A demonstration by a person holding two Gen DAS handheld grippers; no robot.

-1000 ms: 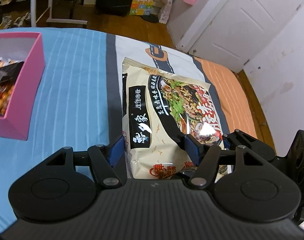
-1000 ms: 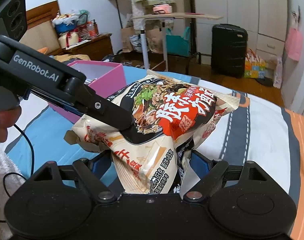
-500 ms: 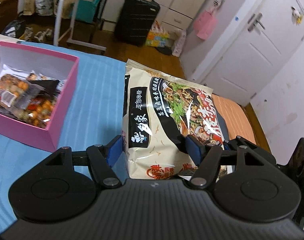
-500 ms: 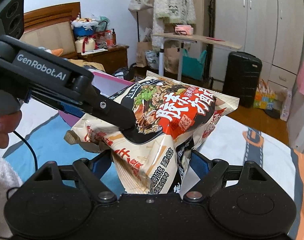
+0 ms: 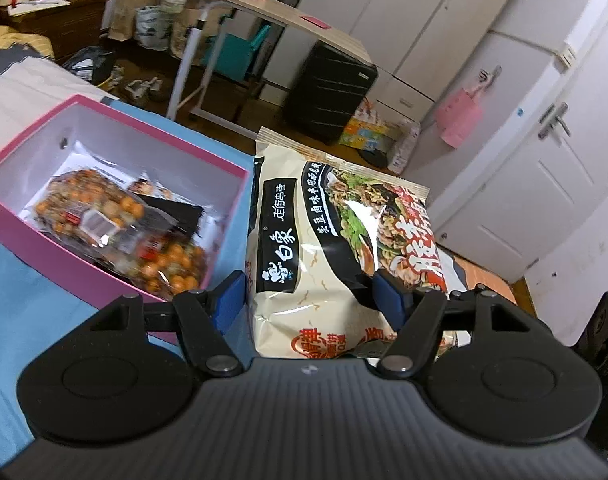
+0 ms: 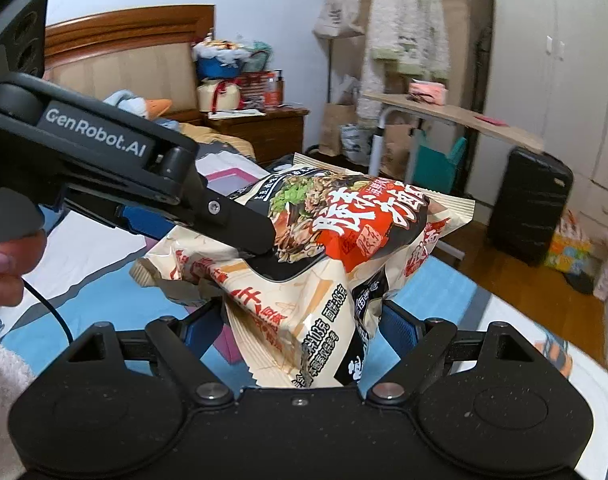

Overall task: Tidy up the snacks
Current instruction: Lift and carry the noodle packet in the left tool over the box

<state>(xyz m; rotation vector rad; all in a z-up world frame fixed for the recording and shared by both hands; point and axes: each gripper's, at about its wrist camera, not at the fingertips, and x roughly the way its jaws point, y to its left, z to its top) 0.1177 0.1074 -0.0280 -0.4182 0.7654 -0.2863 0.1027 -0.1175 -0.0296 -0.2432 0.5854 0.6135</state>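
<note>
inside pink box (image 5: 103, 284): snack packets (image 5: 115, 224)

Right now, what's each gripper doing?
Left gripper: closed on the noodle bag, pads pressing both sides.
Right gripper: closed on the same noodle bag, at another edge.

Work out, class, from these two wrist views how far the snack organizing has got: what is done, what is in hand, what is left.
Done: clear packets of orange snacks already lie in the pink box.
In hand: the left gripper and right gripper both grip one big noodle pack, lifted beside the box.
Left: the pack is still outside the box, so it probably has to go over the rim and be let go. No other loose snacks are visible.
</note>
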